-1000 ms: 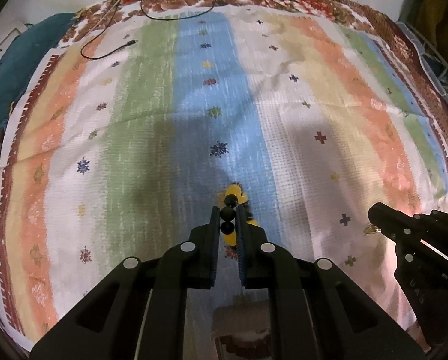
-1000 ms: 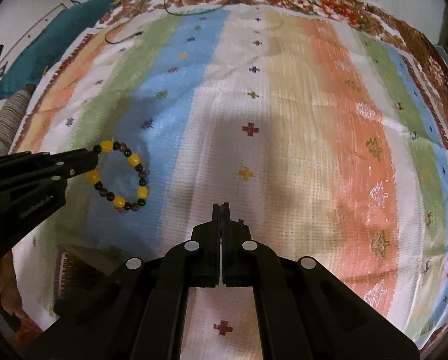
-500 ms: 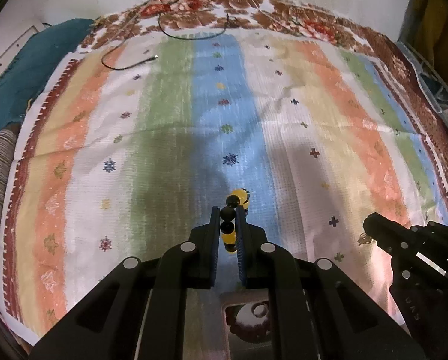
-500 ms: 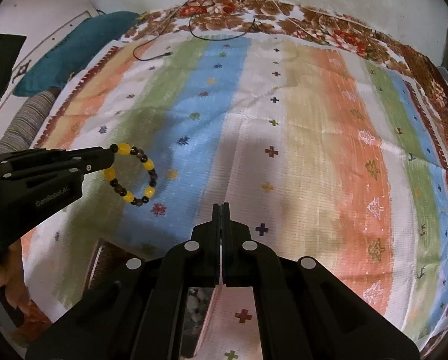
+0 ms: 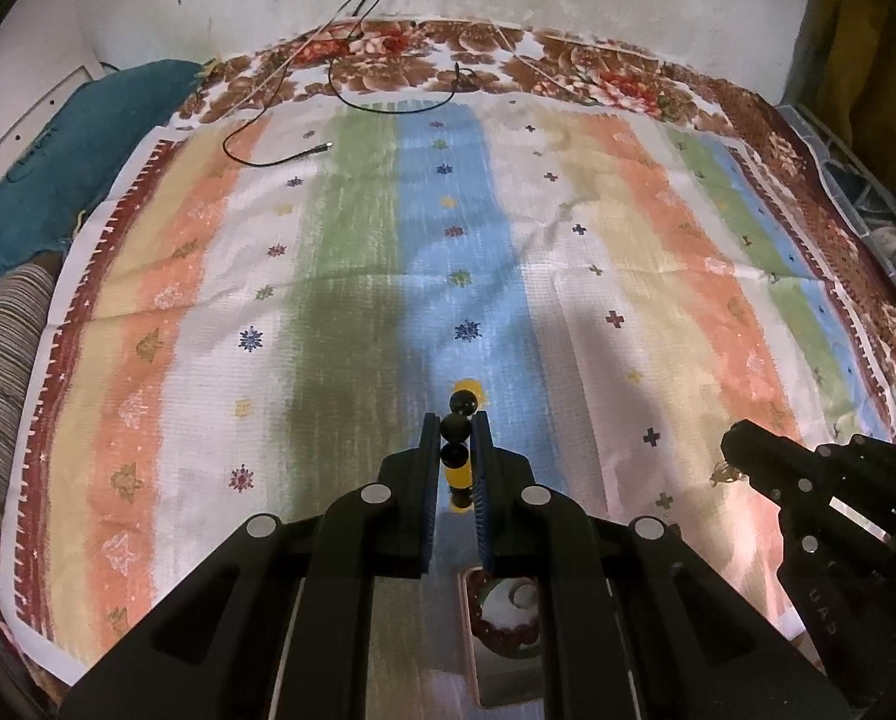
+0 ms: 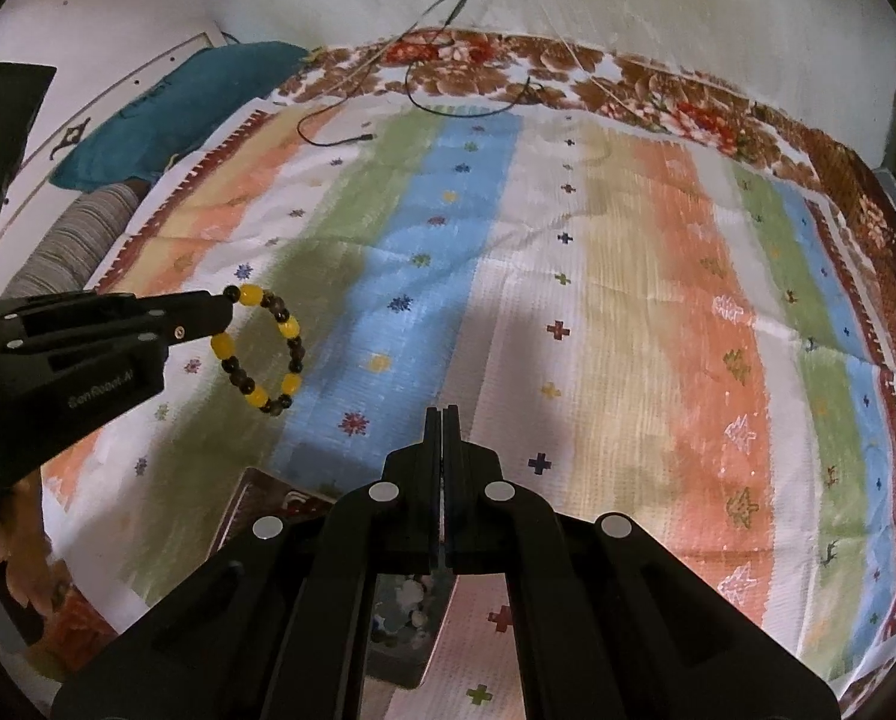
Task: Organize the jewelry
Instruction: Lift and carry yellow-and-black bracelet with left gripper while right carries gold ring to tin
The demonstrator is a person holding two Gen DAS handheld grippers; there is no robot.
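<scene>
Left gripper [image 5: 455,426] clamped on a beaded bracelet [image 6: 264,348], yellow and dark beads; the pads pinch a dark bead near the fingertips, with more beads strung up past the tips and down between the fingers. From the right wrist view the bracelet hangs as a full loop off the left gripper's tip, in the air above the striped cloth [image 5: 339,240], not touching it. Right gripper [image 6: 443,420] clenched, fingers pressed flat together; in its own view nothing shows between them. From the left wrist view there is a small gold-coloured bit [image 5: 725,471] at its tip, too small to tell what it is or whether it is held. Both grippers point steeply down over the near end of the cloth, left one over the blue and green stripes, right one further right over the pale and orange stripes, well apart. Below the left gripper, partly hidden by its body, an open box [image 5: 472,630] sits on the cloth with a dark red beaded ring [image 5: 502,639] inside. Under the right gripper, a compartment with small mixed beads [image 6: 402,606], blurry. A person's hand [image 6: 3,546] shows at the left edge behind the left gripper. A black cable [image 5: 351,102] lies at the far end of the cloth, a teal cushion [image 5: 57,174] off its left edge.
</scene>
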